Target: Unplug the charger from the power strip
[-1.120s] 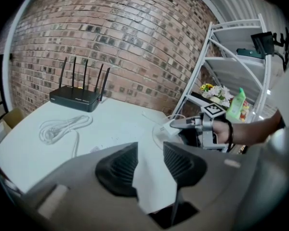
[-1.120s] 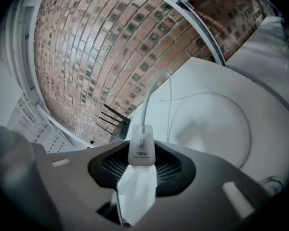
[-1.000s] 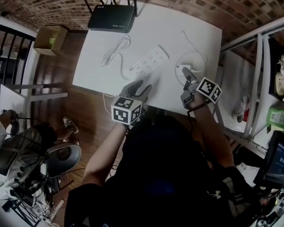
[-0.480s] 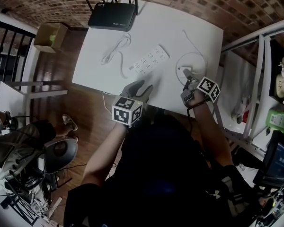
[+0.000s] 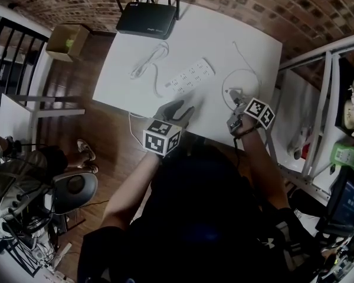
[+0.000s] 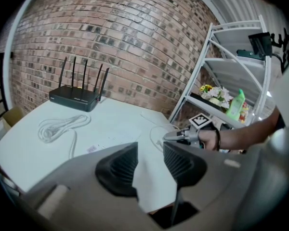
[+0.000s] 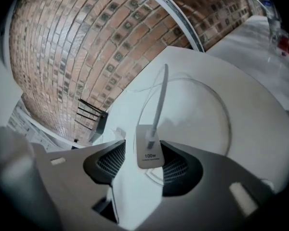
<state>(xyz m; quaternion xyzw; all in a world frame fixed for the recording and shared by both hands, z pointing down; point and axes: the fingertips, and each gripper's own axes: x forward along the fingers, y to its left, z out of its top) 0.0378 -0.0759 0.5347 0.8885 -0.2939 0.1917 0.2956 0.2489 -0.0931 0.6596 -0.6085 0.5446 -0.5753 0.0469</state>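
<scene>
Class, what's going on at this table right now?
A person works at a table with a gripper in each hand. The charger, already out of the power strip, sits between the jaws of the right gripper, which have just been opening. The left gripper hangs open and empty.

The white charger [image 7: 149,153], its cable [image 7: 159,100] plugged into its far end, lies unplugged at the near right of the table [image 5: 224,34]. The long white power strip [image 5: 190,76] lies diagonally mid-table, well apart from it.
</scene>
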